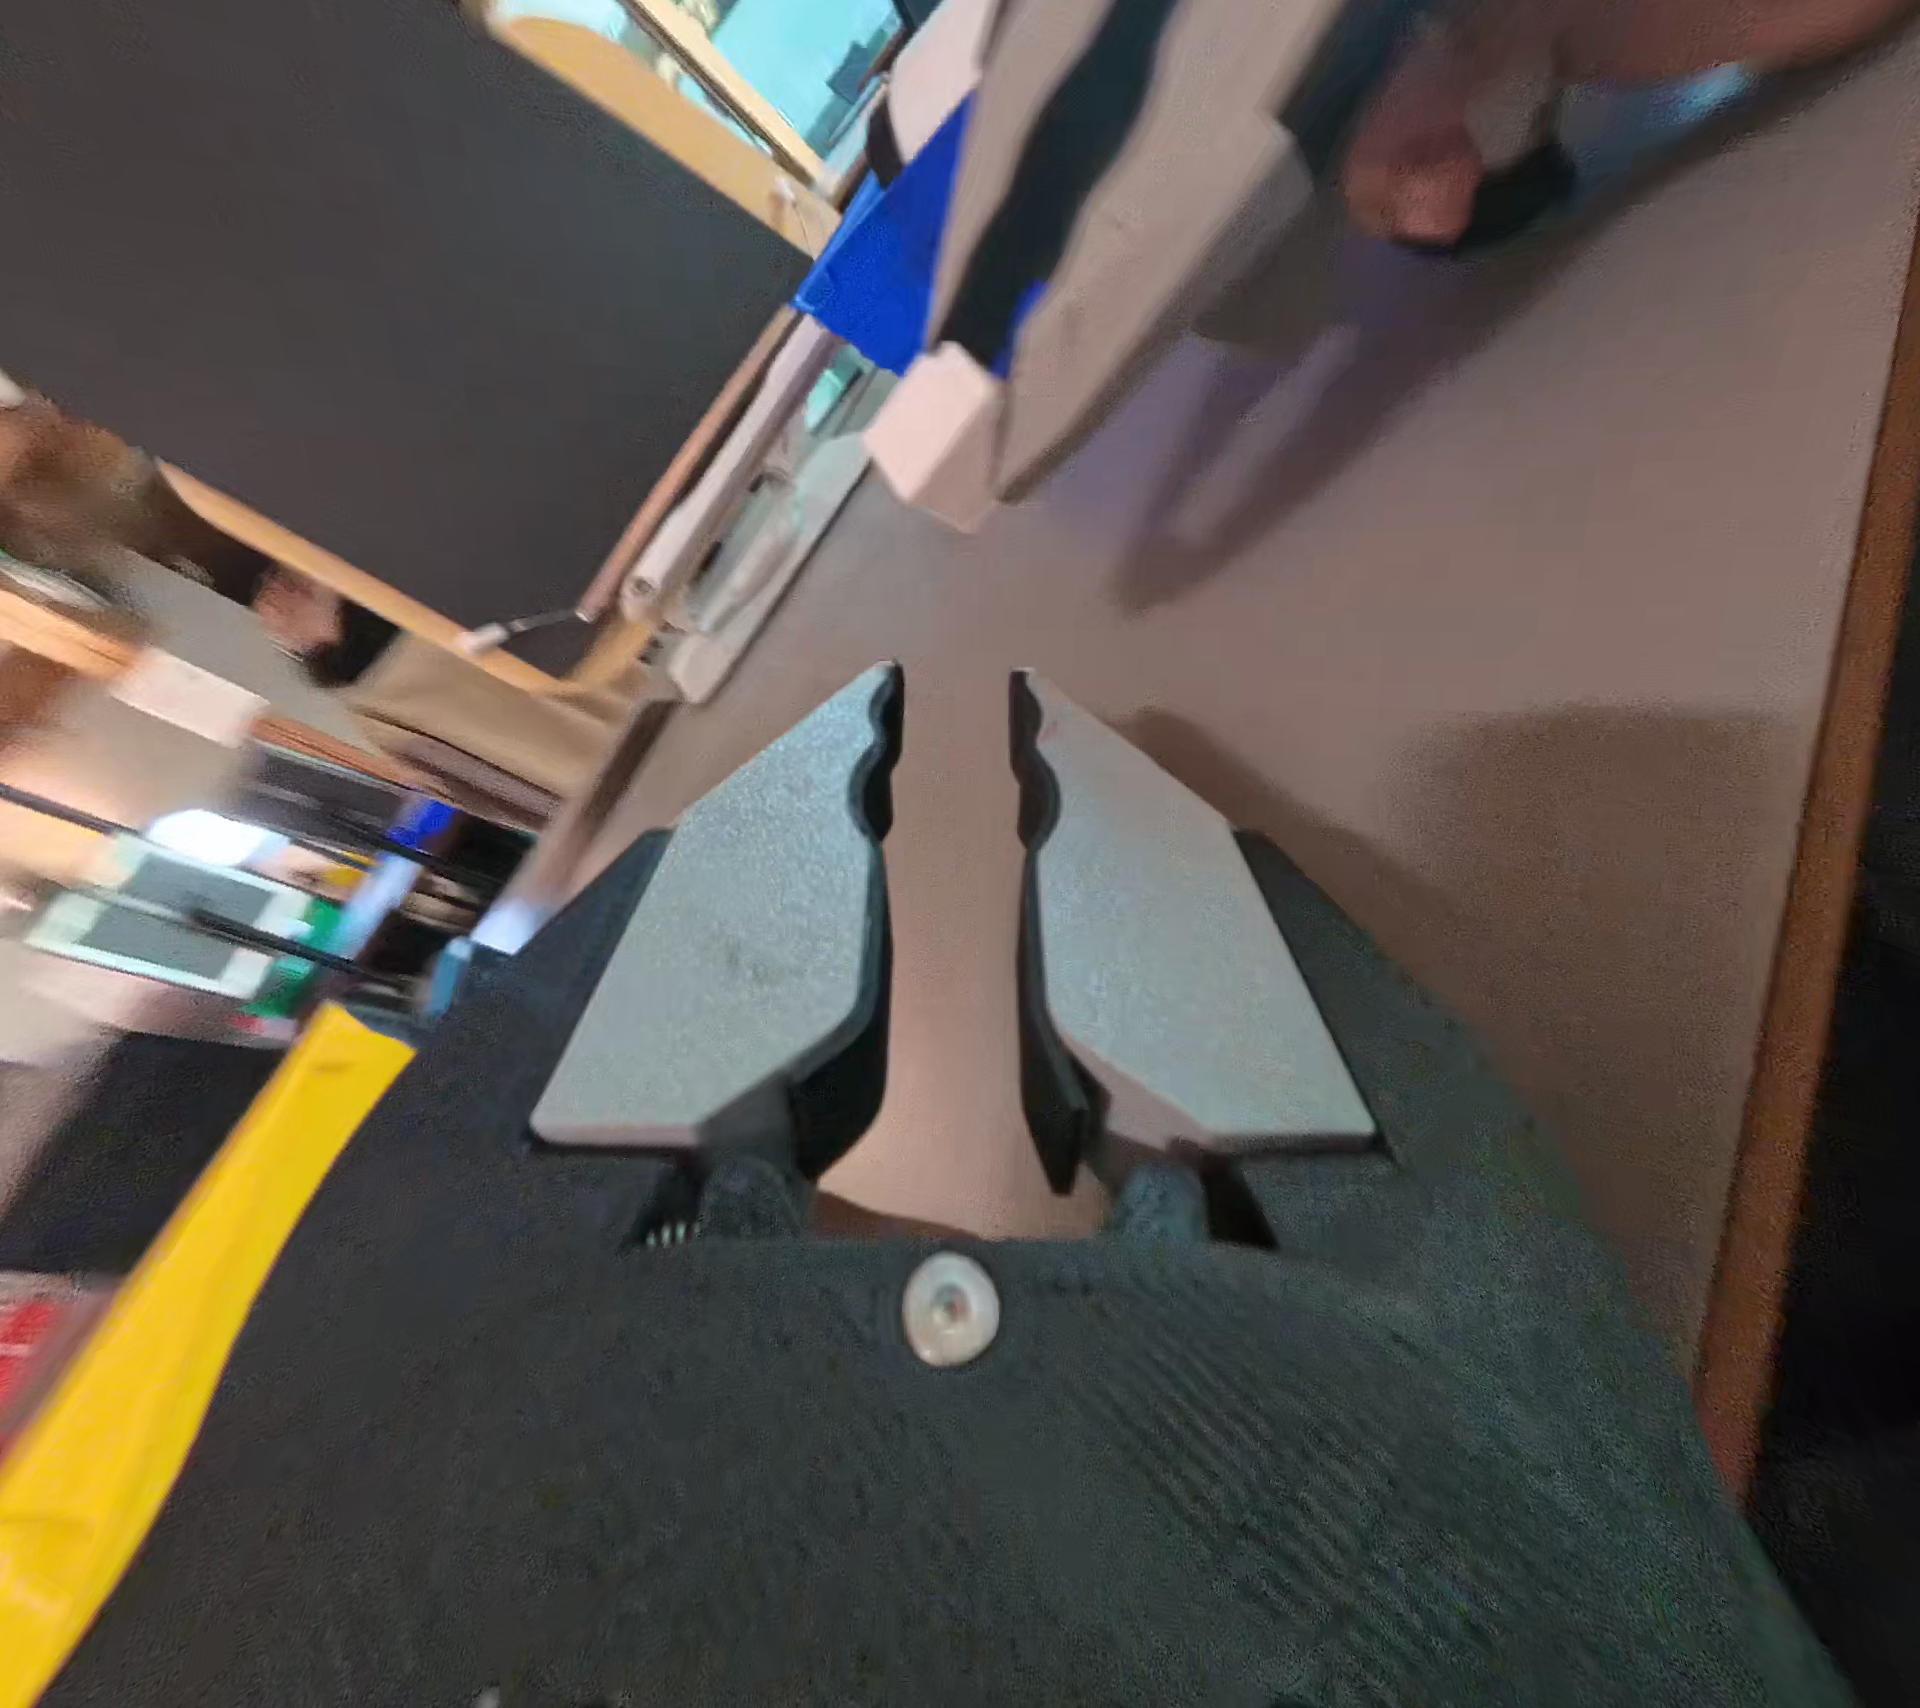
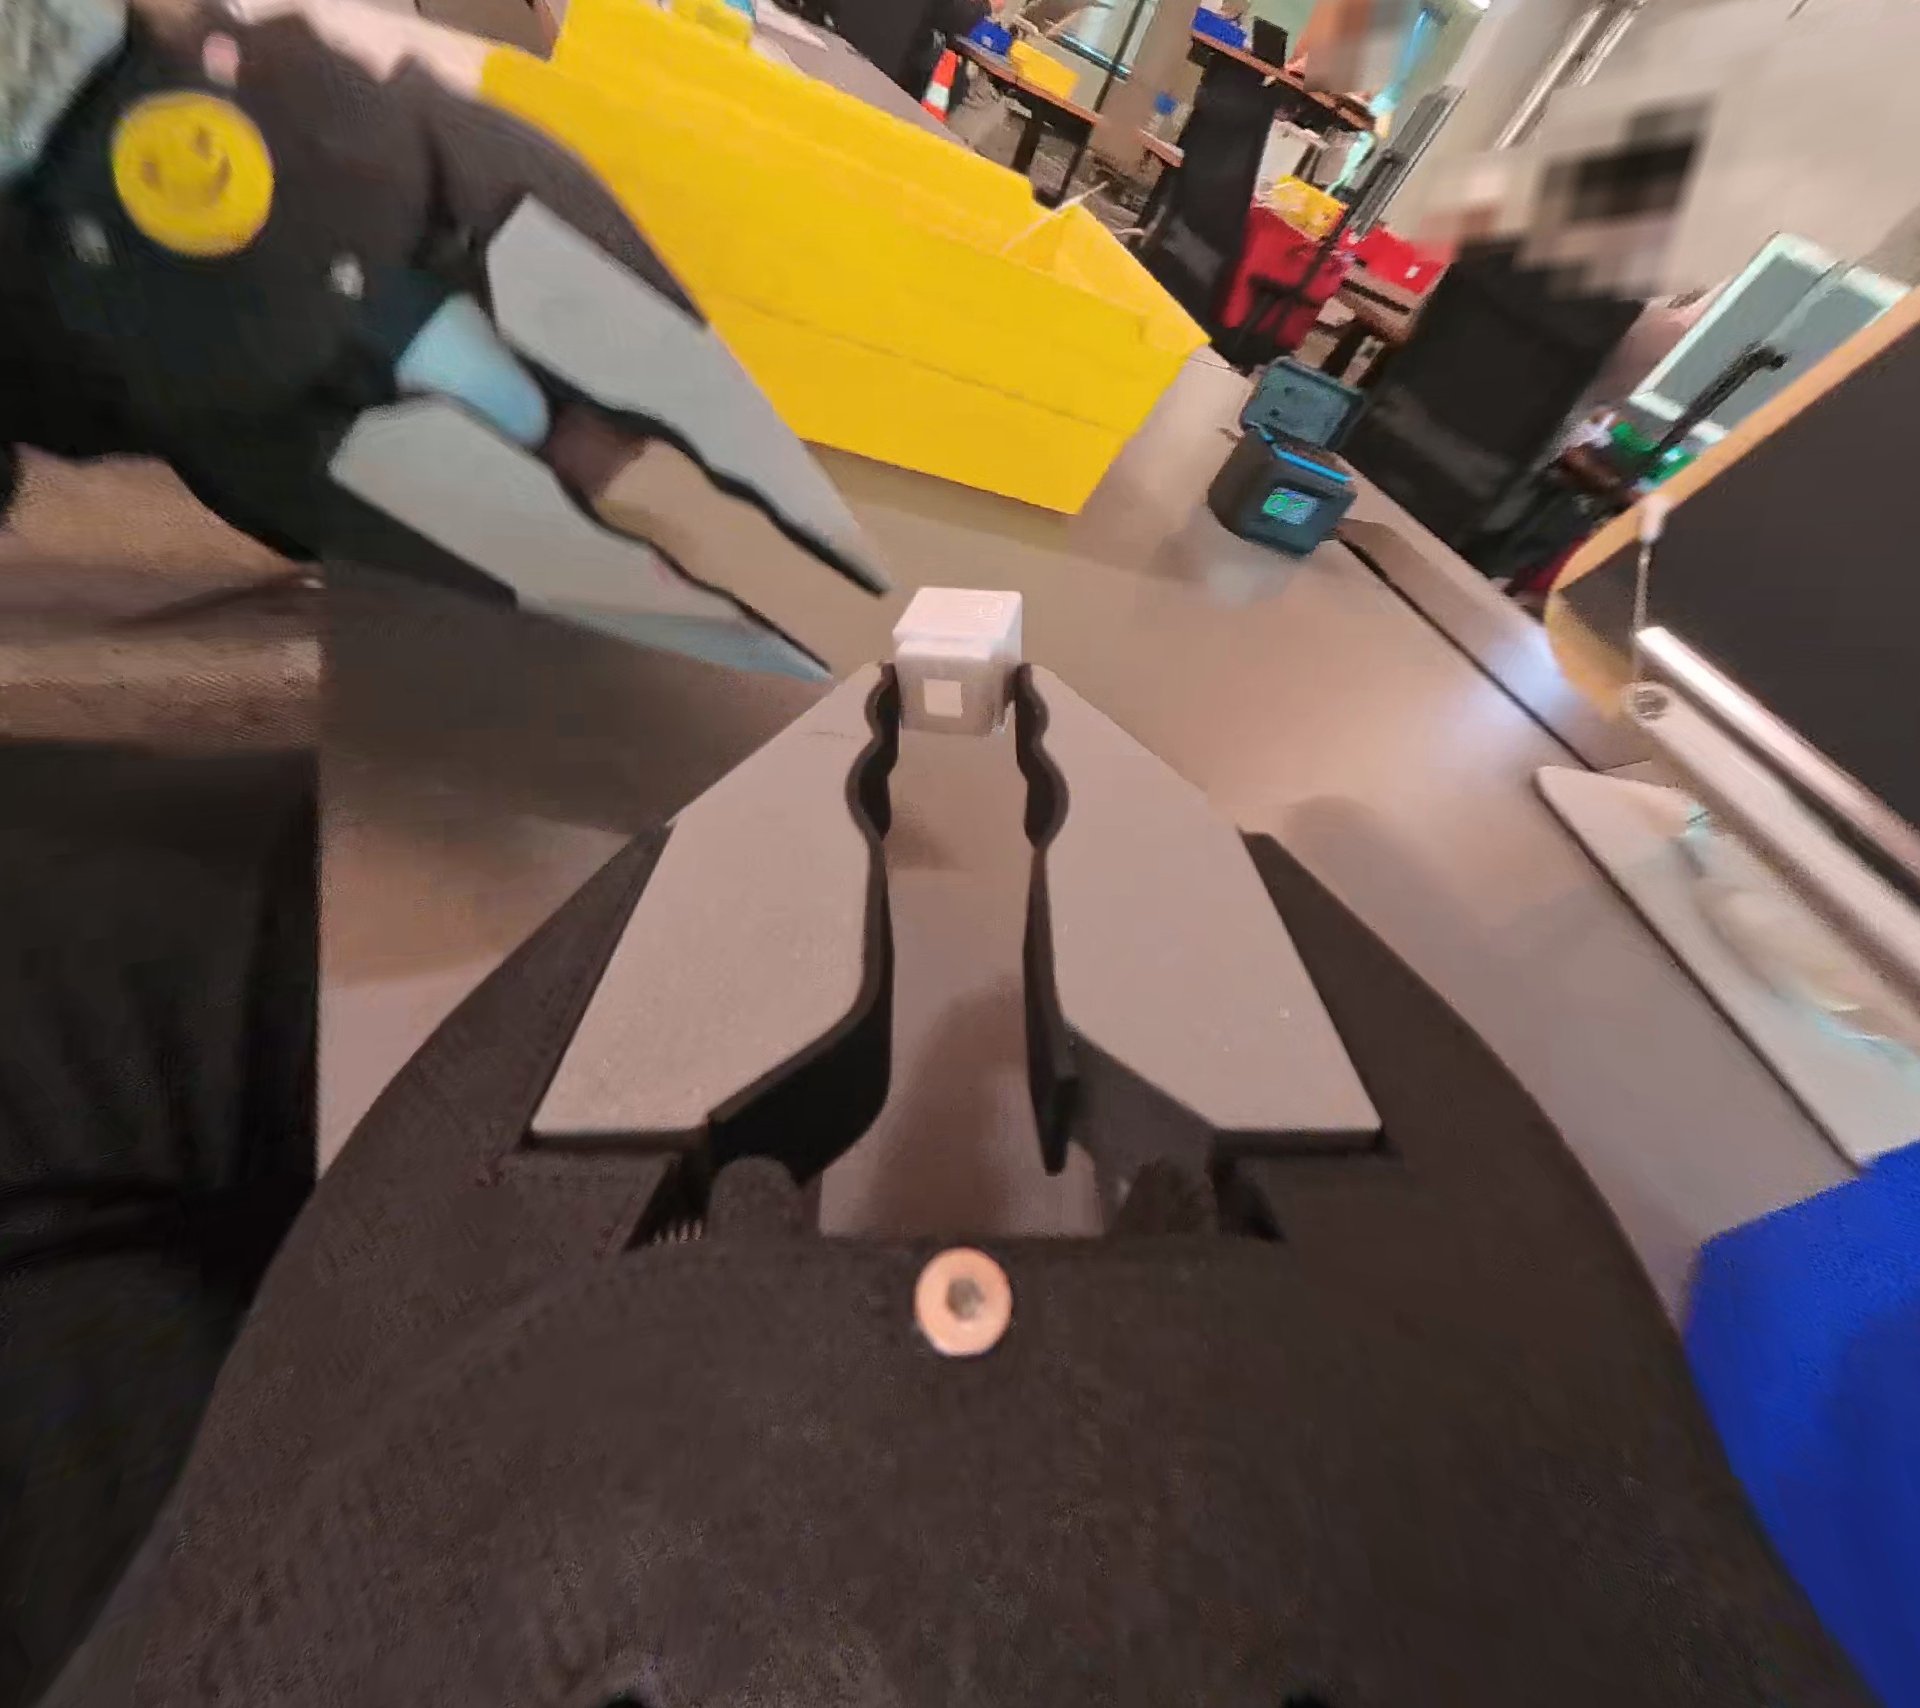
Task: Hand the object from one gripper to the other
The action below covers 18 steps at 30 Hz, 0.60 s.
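Observation:
A small white cube [image 2: 956,661] is pinched between the tips of my right gripper [image 2: 954,694], which holds it above the brown table [image 2: 1226,723]. My left gripper [image 2: 854,632] comes in from the left with its fingers apart; its tips are just left of the cube and do not touch it. In the left wrist view my left gripper [image 1: 958,692] is open and empty over the table [image 1: 1351,775]. The right gripper [image 1: 982,396] hangs ahead of it, up and to the right, with the cube [image 1: 935,448] at its tips.
Yellow bins [image 2: 883,287] stand at the back of the table. A small black device with a lit face [image 2: 1288,484] sits to the right. A black panel [image 2: 1787,515] and its flat base [image 2: 1662,879] border the right side. A blue object [image 1: 894,256] is behind the right gripper.

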### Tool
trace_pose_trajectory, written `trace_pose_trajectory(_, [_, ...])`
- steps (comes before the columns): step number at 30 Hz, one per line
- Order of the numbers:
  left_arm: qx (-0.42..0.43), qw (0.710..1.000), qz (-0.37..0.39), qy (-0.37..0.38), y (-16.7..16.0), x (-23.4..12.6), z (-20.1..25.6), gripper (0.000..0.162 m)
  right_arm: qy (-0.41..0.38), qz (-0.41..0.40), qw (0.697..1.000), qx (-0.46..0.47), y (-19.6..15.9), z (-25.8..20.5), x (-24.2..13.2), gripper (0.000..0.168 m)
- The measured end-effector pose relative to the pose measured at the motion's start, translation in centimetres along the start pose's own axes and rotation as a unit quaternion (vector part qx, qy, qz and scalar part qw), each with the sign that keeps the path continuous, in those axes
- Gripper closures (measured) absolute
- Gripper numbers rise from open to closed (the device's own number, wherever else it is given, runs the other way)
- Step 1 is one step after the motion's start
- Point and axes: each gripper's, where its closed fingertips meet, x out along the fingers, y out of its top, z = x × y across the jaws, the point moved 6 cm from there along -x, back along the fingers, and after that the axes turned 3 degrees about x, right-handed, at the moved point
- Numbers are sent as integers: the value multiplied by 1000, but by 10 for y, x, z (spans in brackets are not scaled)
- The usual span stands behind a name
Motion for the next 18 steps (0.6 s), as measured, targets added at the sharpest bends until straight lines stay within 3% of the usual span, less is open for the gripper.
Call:
trace_pose_trajectory(3, [-161, 981, 29, -99, 8, -7, -10, 139, 8, 15, 999, -34, 4, -4, -2, 150])
trace_pose_trajectory(5, [-280, 945, 51, -162, 10, -11, -18, 125, 20, 44, 996, -75, 10, -11, -5, 149])
trace_pose_trajectory(7, [-402, 880, 88, -240, 14, -16, -21, 120, 34, 81, 987, -135, 14, -21, -8, 149])
trace_pose_trajectory(9, [-488, 805, 110, -319, 18, -20, -21, 103, 44, 106, 977, -182, 17, -30, -9, 149])
trace_pose_trajectory(10, [-507, 775, 115, -358, 21, -22, -19, 104, 42, 107, 974, -195, 18, -32, -8, 149])
trace_pose_trajectory(12, [-519, 747, 119, -399, 25, -24, -13, 108, 41, 107, 973, -202, 18, -34, -8, 149])
trace_pose_trajectory(15, [-539, 733, 127, -395, 26, -20, -12, 118, 65, 111, 971, -202, 18, -39, -8, 149])
trace_pose_trajectory(17, [-547, 724, 123, -402, 25, -16, -8, 139, 82, 109, 969, -208, 17, -45, -7, 149])
trace_pose_trajectory(18, [-547, 720, 127, -409, 25, -15, -6, 140, 88, 107, 969, -206, 16, -48, -6, 149])
